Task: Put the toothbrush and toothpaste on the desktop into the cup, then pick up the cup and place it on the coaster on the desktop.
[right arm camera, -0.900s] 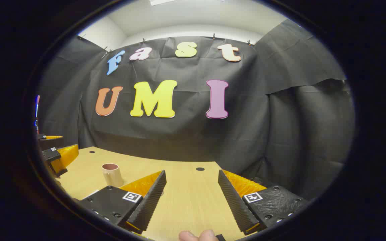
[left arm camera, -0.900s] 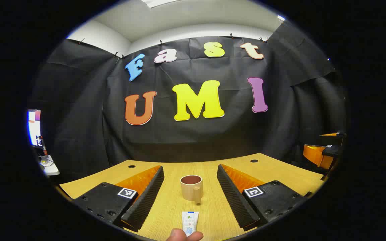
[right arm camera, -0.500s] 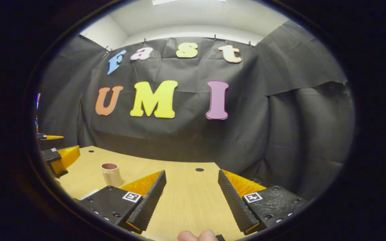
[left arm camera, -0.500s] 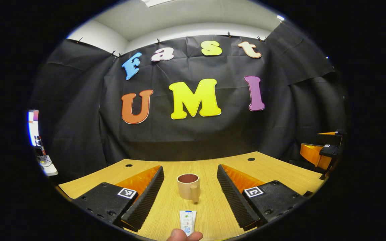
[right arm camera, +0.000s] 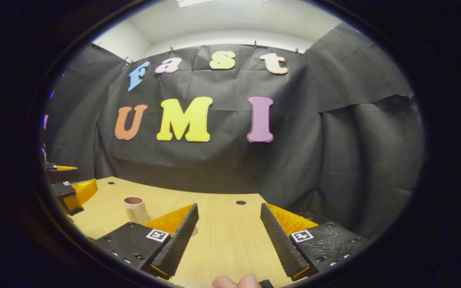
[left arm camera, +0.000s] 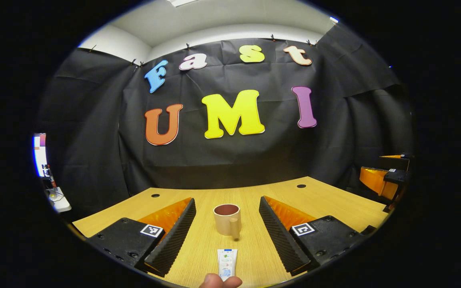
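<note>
Left gripper view: left tool (left arm camera: pixel 227 234) gapes wide and holds nothing; the beige cup (left arm camera: pixel 227 219) stands upright on the worktop (left arm camera: pixel 326 200) between its fingers, handle toward the camera, and the white toothpaste (left arm camera: pixel 227 262) tube lies flat just nearer, a fingertip (left arm camera: pixel 219 281) at its near end. Right gripper view: right tool (right arm camera: pixel 229 236) likewise wide and empty over bare wood, cup (right arm camera: pixel 135 209) off to its left near the other tool. Judgement: toothpaste pickup seems in hand, needing the left tool dropped and closed on the tube's flat sides.
</note>
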Motion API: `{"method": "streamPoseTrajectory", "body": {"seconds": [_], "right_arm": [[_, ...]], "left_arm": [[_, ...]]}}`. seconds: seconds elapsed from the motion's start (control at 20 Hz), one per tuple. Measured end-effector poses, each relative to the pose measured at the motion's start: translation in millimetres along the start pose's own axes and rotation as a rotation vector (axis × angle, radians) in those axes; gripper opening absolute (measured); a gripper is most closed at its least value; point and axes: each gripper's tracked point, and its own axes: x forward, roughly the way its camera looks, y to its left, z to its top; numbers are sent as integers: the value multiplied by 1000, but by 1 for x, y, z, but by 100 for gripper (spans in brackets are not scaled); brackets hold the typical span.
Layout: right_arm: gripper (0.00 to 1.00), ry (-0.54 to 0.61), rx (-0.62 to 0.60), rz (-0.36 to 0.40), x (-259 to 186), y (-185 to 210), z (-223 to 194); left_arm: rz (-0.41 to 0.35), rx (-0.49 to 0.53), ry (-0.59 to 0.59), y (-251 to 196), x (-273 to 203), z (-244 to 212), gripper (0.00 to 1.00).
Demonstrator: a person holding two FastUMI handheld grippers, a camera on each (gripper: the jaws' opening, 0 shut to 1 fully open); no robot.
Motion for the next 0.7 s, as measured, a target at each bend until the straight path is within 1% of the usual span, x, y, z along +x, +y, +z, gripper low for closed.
{"method": "streamPoseTrajectory", "body": {"seconds": [0.2,0.3,0.5,0.7], "right_arm": [[94,-1,-14,-19,0,-3,-2],[96,10,-23,-6,-1,2,-8],[96,38,-23,11,-1,6,-22],[94,95,-27,36,3,14,-44]], "left_arm": [[-5,0,20,0,-2,-7,100],[-4,3,49,-2,-1,-15,100],[-23,7,186,-4,-1,-58,100],[-19,-2,318,0,-8,-99,100]]}}
